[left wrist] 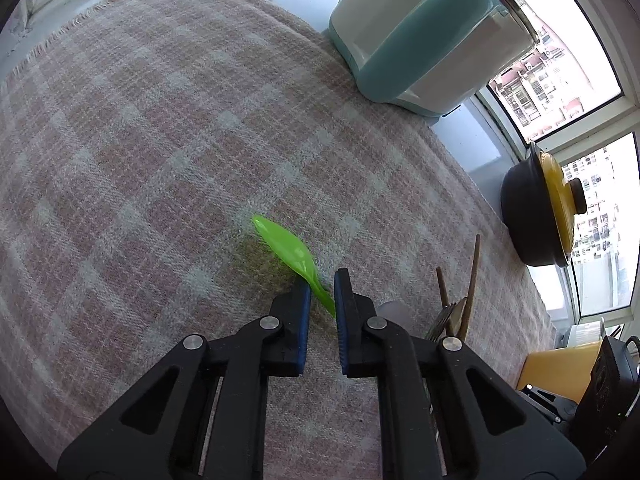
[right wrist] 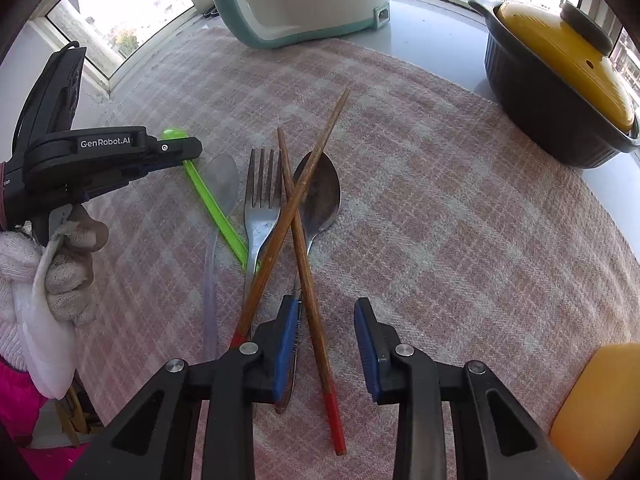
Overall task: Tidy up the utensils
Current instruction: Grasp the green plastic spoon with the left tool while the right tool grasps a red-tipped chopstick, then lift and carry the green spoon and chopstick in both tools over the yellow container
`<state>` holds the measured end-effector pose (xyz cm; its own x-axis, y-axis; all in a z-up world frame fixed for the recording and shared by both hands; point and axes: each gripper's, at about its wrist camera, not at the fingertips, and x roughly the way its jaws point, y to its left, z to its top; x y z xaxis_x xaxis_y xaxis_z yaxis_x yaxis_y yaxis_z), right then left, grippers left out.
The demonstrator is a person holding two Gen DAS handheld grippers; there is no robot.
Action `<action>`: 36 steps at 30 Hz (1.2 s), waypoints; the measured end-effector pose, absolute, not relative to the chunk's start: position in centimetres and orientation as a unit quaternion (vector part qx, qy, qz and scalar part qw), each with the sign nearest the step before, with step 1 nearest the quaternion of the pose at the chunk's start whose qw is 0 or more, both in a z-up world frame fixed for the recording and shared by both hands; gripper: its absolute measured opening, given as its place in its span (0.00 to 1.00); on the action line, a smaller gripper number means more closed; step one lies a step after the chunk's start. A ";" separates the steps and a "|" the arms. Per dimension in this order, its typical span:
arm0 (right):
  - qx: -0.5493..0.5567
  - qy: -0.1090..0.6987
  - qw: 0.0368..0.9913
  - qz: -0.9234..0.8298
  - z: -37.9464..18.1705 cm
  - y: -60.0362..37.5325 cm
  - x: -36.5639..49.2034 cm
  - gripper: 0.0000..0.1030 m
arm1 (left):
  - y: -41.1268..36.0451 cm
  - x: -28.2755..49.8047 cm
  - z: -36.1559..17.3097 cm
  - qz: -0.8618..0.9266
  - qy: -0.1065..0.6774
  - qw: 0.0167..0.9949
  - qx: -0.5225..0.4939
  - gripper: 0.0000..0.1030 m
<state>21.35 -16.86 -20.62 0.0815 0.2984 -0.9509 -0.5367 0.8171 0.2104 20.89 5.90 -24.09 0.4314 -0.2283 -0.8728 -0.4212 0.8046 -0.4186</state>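
A green plastic spoon point(left wrist: 286, 246) lies on the checked cloth point(left wrist: 160, 140). Its handle runs between the fingers of my left gripper point(left wrist: 322, 280), whose jaws stand narrowly apart around it without clamping it. In the right wrist view the left gripper point(right wrist: 188, 156) sits over the green spoon point(right wrist: 216, 208) near its bowl. Beside it lie a clear plastic spoon point(right wrist: 218, 196), a metal fork point(right wrist: 262, 196), a metal spoon point(right wrist: 320, 196) and two crossed wooden chopsticks point(right wrist: 304, 240). My right gripper point(right wrist: 326, 308) is open, with one chopstick's red end between its fingers.
A teal and white appliance point(left wrist: 424, 28) stands at the cloth's far edge. A dark pot with a yellow lid point(right wrist: 560, 80) sits on the sill at the right. A yellow object point(right wrist: 600, 400) is at the near right. Windows ring the table.
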 end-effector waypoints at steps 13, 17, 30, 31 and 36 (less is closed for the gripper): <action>-0.097 0.617 0.724 0.294 -21.1 -14.6 22.3 0.06 | 5.9 20.2 -23.3 0.051 0.526 0.796 -0.296 0.08; -0.085 0.619 0.724 0.291 -21.0 -15.1 22.1 0.06 | 5.8 19.7 -22.7 0.045 0.523 0.800 -0.291 0.07; -0.046 0.614 0.742 0.265 -19.9 -19.1 20.6 0.04 | 5.2 17.2 -20.2 0.025 0.512 0.816 -0.266 0.04; -0.044 0.612 0.745 0.263 -19.7 -19.3 20.5 0.04 | 5.2 17.1 -19.9 0.022 0.510 0.818 -0.264 0.04; -0.041 0.598 0.758 0.257 -18.6 -20.5 19.5 0.04 | 4.2 15.7 -18.5 0.008 0.503 0.827 -0.250 0.02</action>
<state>19.49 -20.53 -18.56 0.1533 0.3401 -0.9278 -0.4385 0.8648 0.2446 15.72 4.21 -18.52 0.4930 -0.2379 -0.8369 -0.2656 0.8748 -0.4051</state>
